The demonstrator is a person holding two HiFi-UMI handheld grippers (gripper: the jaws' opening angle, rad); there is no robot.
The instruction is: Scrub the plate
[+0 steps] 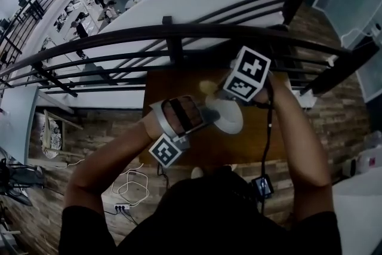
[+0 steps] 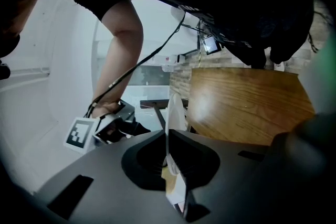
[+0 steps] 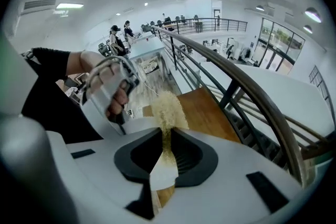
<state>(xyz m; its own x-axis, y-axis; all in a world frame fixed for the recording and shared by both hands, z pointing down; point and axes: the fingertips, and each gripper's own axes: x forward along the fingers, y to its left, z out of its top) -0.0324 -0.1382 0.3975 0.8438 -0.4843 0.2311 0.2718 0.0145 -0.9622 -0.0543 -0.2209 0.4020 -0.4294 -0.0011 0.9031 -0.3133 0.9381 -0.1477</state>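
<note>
L gripper (image 1: 206,115) has its jaws clamped on the rim of the plate (image 1: 233,119), gripping it from the left. Its own view shows the jaws (image 2: 169,136) pinched tight on the thin white edge.

Plate: plain white, round, smooth, no pattern visible. In head view it reads as a tilted oval over the middle of the wooden table (image 1: 173,83). In left gripper view it's seen edge-on (image 2: 176,110), a narrow white blade standing upright betw. the jaws. Can't tell if it touches the tabletop (image 2: 247,107).

R gripper (image 1: 219,91) comes in from the far right, pointing steeply down. Its jaws are closed on a scrub pad (image 3: 168,107), pale yellow and coarse-fibred, w/ the fluffy end sticking out past the tips (image 3: 167,134). In head view the pad (image 1: 207,88) sits just beside the plate's far-left rim; contact not clear.

In right gripper view, a hand wraps the L gripper's handle (image 3: 110,86) on the left, table (image 3: 205,110) beyond. The dark railing (image 1: 179,33) runs along the table's far side.
</note>
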